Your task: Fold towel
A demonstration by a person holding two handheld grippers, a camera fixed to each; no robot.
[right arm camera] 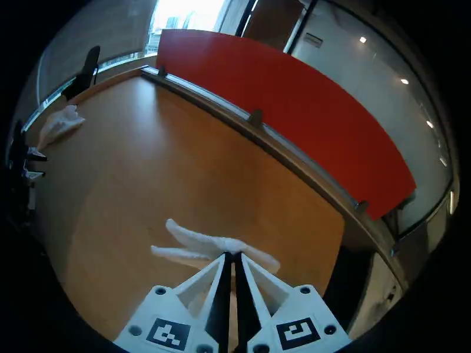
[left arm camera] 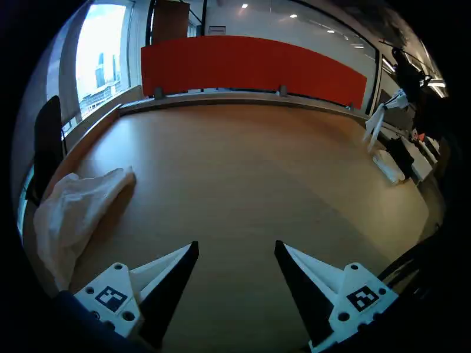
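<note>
The left gripper and right gripper are white, black-edged (2 markers each).

Table and red divider
The table spreads ahead of the left claw; the red divider lines its far edge, and a black chair stands far left.

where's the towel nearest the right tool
In the right gripper view, the towel sits bunched on the wooden table at the tips of the shut right tool, low centre, short of the red divider.

Dim interior. Daylight at window overexposed; ceiling spots weak. Soft shadow beside towel. Edges bend strongly. Focus sharp.
</note>
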